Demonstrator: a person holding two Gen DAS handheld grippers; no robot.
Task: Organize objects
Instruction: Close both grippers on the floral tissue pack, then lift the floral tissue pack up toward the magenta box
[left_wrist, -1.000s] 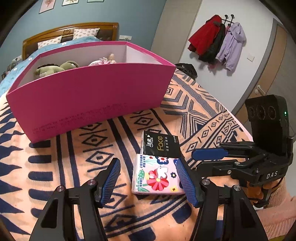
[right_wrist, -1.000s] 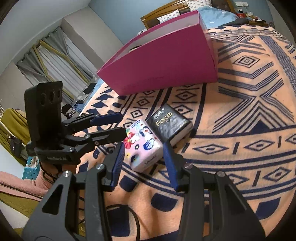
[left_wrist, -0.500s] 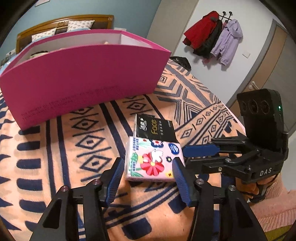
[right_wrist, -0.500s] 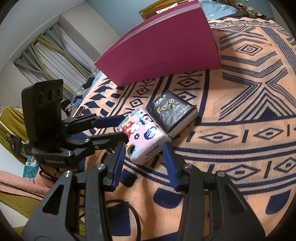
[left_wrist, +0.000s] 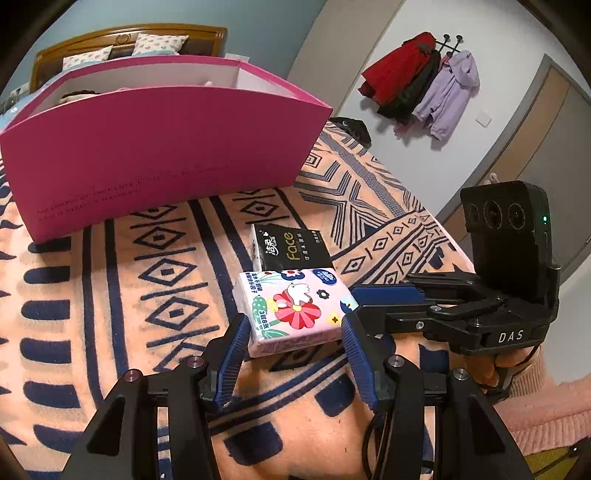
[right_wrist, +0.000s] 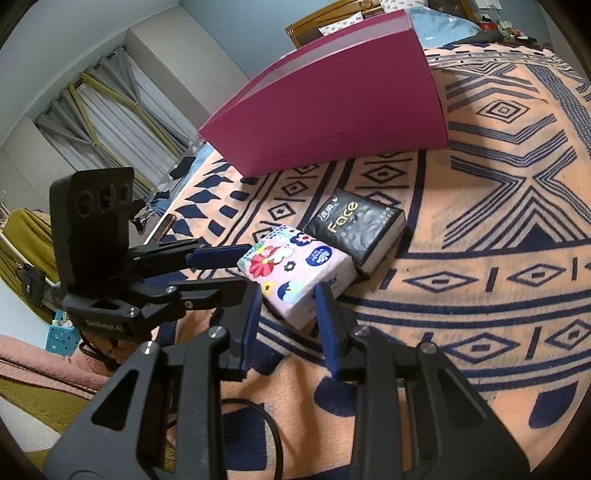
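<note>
Both grippers meet at the pink tissue pack (left_wrist: 293, 308) mid-frame on the bed (left_wrist: 110, 295): left gripper (left_wrist: 293, 341) clamps its sides, while the right gripper (right_wrist: 286, 295) has just been closing on a corner.

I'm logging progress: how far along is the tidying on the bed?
Done: items already lie in the pink box. In hand: left gripper and right gripper have just been closing on the floral tissue pack, unlifted. Left: it and the black pack, both on the blanket.
</note>
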